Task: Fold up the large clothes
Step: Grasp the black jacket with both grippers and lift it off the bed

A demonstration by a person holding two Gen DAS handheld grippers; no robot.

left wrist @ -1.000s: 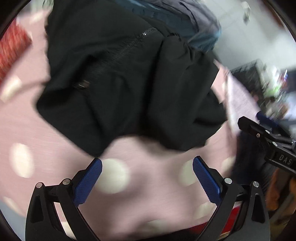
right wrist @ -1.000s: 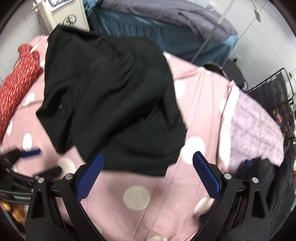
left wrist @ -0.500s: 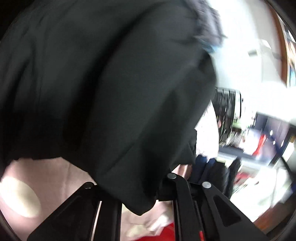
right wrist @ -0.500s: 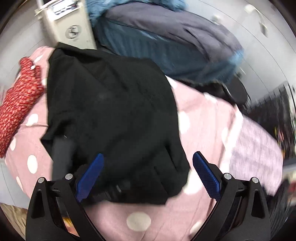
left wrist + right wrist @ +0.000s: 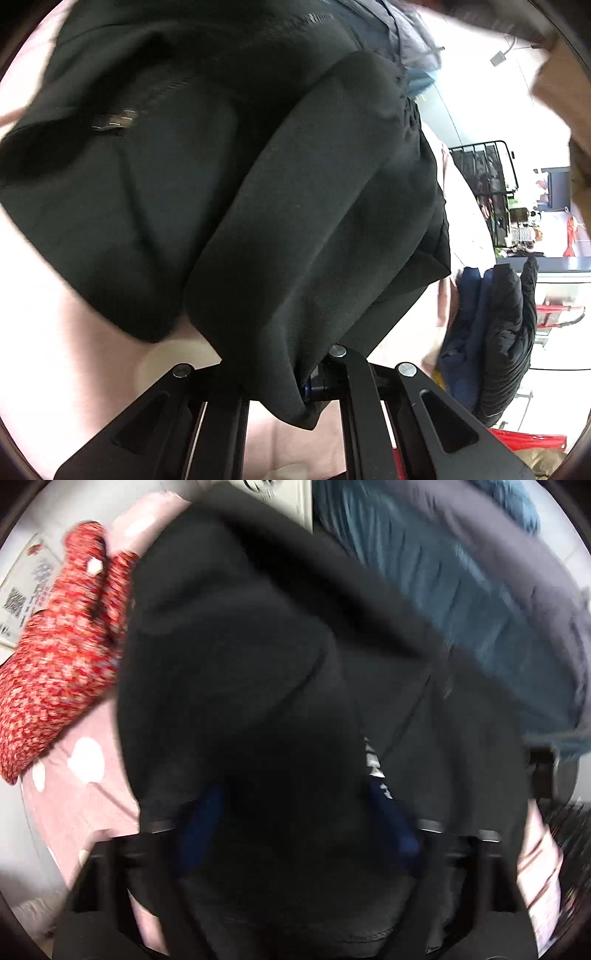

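A large black zip-up garment point(image 5: 295, 184) fills the left wrist view, its metal zipper pull point(image 5: 114, 120) at the upper left. My left gripper point(image 5: 295, 384) is shut on a bunched fold of its edge, and the cloth hides the pads. In the blurred right wrist view the same black garment point(image 5: 277, 664) lies right under the right gripper point(image 5: 299, 823). Its jaws are closing, the blue pads point(image 5: 400, 834) still stand apart, and black cloth lies between them. The garment rests on a pink bed cover point(image 5: 85, 794) with white dots.
A red knitted garment point(image 5: 55, 646) lies left of the black one. A blue-grey quilt point(image 5: 461, 590) is heaped behind it. Dark puffer jackets point(image 5: 495, 332) hang off the bed's right side, with a black wire rack point(image 5: 484, 177) beyond them.
My left gripper closed on the black garment's edge and dropped slightly with it. The right gripper swept across and down onto the garment, and its pads have drawn closer together.
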